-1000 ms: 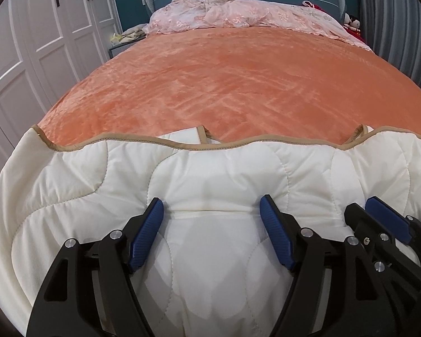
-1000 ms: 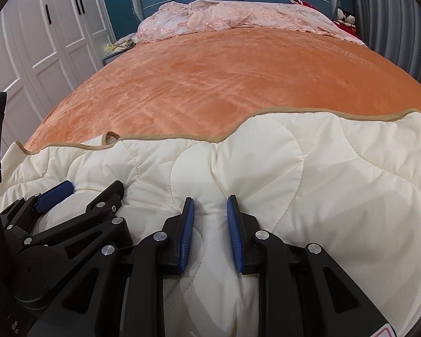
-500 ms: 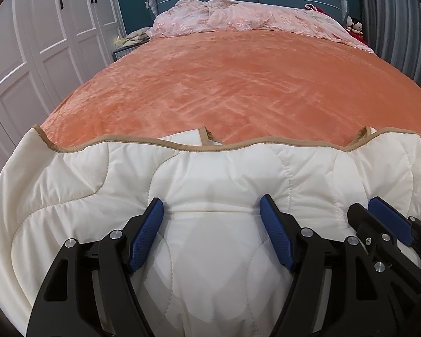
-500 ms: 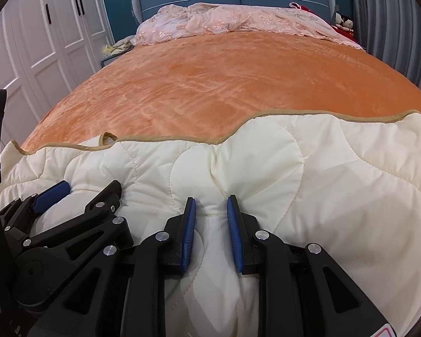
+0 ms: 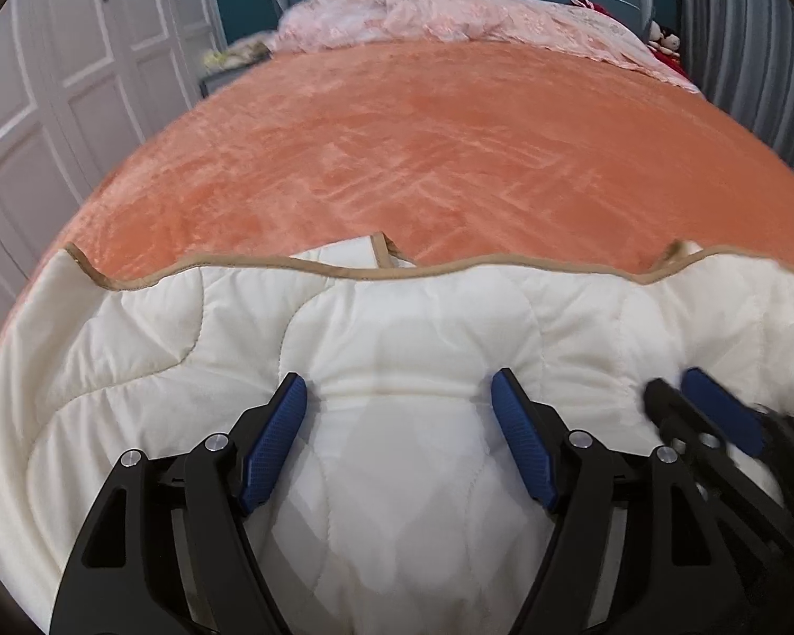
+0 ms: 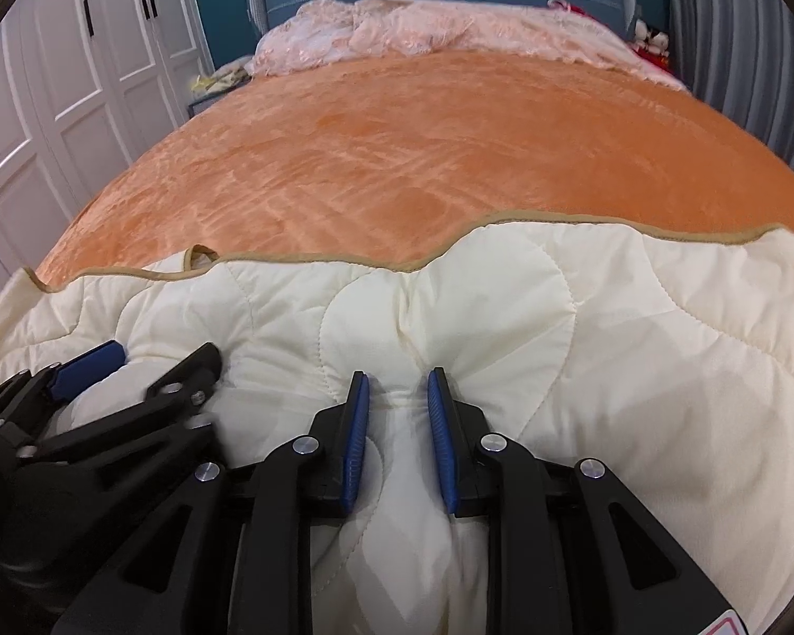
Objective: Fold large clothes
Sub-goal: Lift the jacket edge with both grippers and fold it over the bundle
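Quilted cream garment (image 5: 397, 328), padded and edged in tan binding, lies across the near end of the bed (image 5: 450, 148), spread just ahead of both tools, with its bound edge running left to right beyond their tips. The step in hand looks like gathering the near portion for a fold toward the headboard; how many folds are done cannot be told. The right hand-held gripper (image 6: 398, 397) is pinched on a ridge of the padded fabric, its blue pads nearly together with the cloth bunched between them. The left hand-held gripper (image 5: 399, 391), just to the left of it, stands wide apart, its fingertips resting on the fabric and straddling a broad panel without clamping it. The next move probably calls for the left one to close on its own pinch of cloth, then for both to lift and carry the edge forward evenly, so that the bulky padding does not slump or twist.
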`<action>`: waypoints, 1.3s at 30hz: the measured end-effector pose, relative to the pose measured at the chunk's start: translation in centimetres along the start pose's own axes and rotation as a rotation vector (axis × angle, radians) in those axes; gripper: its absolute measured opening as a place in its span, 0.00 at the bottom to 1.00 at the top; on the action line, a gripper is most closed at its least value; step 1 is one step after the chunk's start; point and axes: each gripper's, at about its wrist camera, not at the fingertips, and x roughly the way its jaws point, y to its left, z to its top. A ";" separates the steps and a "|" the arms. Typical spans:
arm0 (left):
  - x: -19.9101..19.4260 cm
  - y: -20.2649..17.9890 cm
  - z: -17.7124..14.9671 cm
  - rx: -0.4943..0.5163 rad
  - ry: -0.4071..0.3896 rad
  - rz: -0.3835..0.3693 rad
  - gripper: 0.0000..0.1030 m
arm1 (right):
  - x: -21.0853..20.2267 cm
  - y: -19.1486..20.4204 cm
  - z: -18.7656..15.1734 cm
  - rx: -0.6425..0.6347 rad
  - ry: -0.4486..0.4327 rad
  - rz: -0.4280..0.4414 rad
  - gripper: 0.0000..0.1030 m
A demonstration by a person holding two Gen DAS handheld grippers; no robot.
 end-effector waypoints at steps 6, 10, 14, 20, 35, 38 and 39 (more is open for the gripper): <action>-8.7 8.7 -3.4 -0.189 -0.024 -0.048 0.83 | -8.1 0.1 -1.3 0.082 0.017 0.084 0.26; -11.3 15.2 -7.7 -0.343 0.019 -0.016 0.83 | -10.8 2.2 -4.6 0.025 0.036 0.079 0.26; -12.7 17.9 -10.1 -0.368 0.035 0.048 0.83 | -10.7 4.0 -7.7 0.022 0.094 0.102 0.27; -11.1 21.0 -12.6 -0.557 0.124 -0.076 0.83 | -10.7 5.9 -10.2 -0.034 0.116 0.086 0.27; -13.7 20.7 -10.4 -0.605 0.067 -0.337 0.15 | -10.6 5.9 -10.0 -0.016 0.178 0.093 0.28; -17.2 21.4 -10.0 -0.580 0.014 -0.369 0.13 | -12.1 6.4 -10.8 -0.012 0.204 0.157 0.27; -18.7 21.7 -10.0 -0.564 -0.012 -0.358 0.13 | -12.5 7.0 -11.3 0.001 0.218 0.189 0.27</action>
